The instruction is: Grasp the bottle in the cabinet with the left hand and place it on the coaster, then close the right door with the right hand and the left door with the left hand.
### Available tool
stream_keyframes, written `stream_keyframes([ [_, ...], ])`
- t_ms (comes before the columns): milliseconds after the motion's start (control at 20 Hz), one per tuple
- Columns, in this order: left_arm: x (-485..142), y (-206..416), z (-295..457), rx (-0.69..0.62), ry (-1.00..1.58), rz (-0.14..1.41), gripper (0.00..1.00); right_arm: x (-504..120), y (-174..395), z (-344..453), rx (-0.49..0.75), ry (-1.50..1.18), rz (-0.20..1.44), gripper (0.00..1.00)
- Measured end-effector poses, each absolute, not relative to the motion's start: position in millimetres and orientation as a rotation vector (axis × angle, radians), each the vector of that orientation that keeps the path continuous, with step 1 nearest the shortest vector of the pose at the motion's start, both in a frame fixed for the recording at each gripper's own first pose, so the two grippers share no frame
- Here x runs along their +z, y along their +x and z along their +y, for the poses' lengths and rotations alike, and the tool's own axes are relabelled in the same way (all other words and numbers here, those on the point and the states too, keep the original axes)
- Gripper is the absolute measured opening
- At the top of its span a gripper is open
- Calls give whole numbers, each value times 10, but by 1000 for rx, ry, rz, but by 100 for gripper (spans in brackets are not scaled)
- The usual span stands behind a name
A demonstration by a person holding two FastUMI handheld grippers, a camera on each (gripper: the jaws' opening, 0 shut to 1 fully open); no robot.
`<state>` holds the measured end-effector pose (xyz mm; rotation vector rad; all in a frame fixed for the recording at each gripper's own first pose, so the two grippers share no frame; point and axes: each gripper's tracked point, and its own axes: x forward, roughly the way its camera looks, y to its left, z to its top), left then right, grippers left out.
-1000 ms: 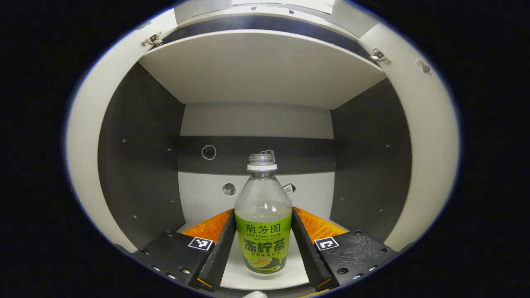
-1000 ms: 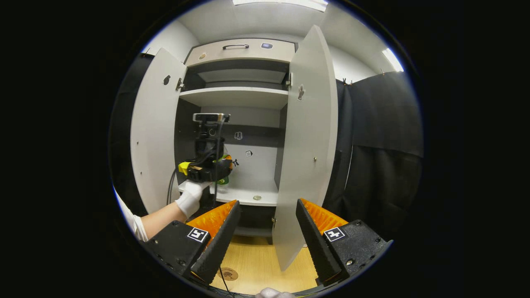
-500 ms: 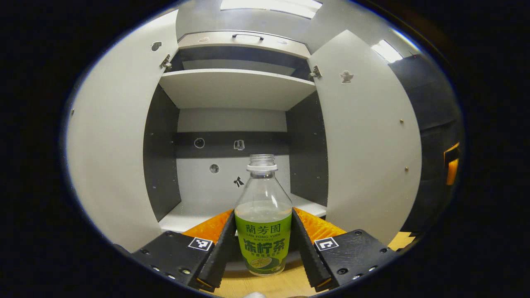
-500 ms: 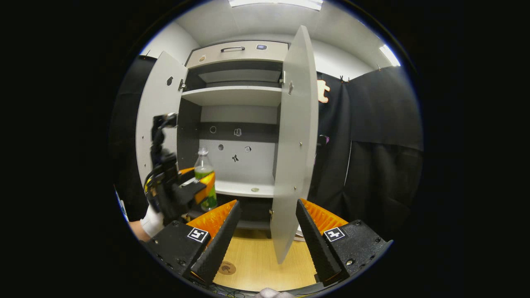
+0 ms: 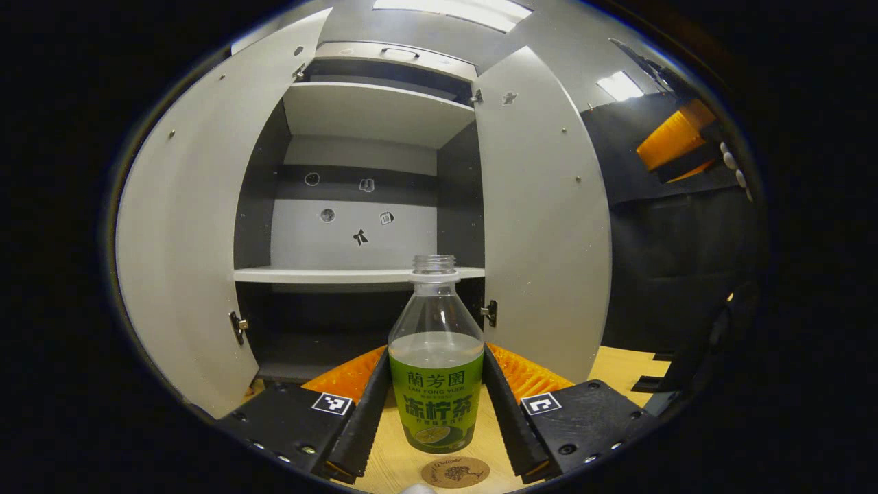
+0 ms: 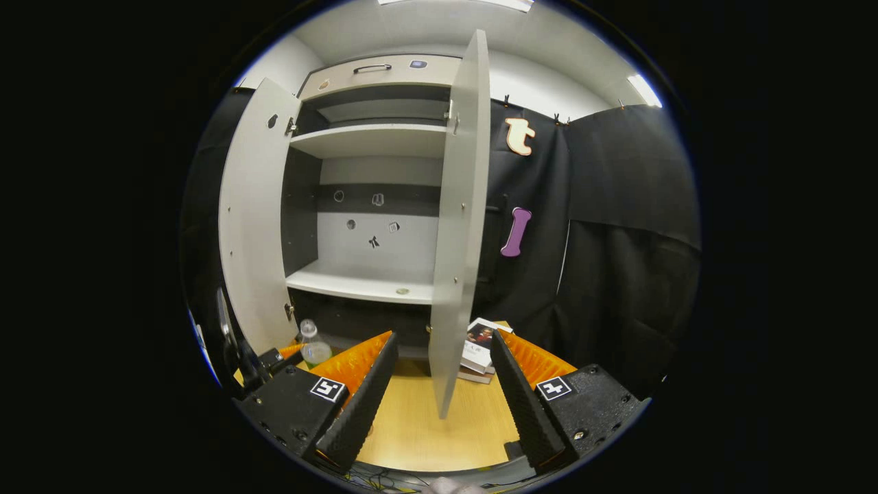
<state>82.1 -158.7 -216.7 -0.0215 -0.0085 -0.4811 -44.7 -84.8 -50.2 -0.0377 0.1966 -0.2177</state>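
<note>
A clear uncapped bottle (image 5: 435, 384) with a green label stands upright between the fingers of my left gripper (image 5: 433, 405), which is shut on it. The bottle's base hangs just above and behind a round brown coaster (image 5: 455, 472) on the wooden table. In the right gripper view the bottle (image 6: 313, 343) shows small at lower left, beside the left gripper (image 6: 274, 358). My right gripper (image 6: 439, 394) is open, held in front of the edge of the open right door (image 6: 458, 226). The left door (image 6: 254, 226) also stands open.
The cabinet's middle shelf (image 6: 363, 283) holds a small round object (image 6: 402, 291). A stack of books (image 6: 480, 346) lies on the wooden table (image 6: 439, 429) right of the right door. Black cloth walls close off the right side.
My left gripper has carried the bottle out of the cabinet and down to just over the coaster. My right gripper has shifted right, now facing the right door's edge.
</note>
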Motion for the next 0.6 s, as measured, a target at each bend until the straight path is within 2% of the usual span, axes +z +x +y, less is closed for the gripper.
stream_keyframes([
  [300,-2907,675,-1728,-537,-2,33,74,-699,-468,-822,-227,-44,247,84],
  [350,-2989,681,-1746,-543,-4,33,78,-715,-462,-795,-223,-44,249,84],
  [400,-3093,681,-1758,-546,-3,42,74,-739,-466,-769,-220,-47,254,84],
  [450,-3198,695,-1773,-552,-4,58,75,-760,-461,-746,-218,-50,257,84],
  [550,-3330,694,-1773,-549,-13,86,75,-800,-480,-716,-217,-59,266,84],
  [600,-3275,704,-1759,-547,-26,50,76,-820,-491,-698,-215,-66,272,84],
])
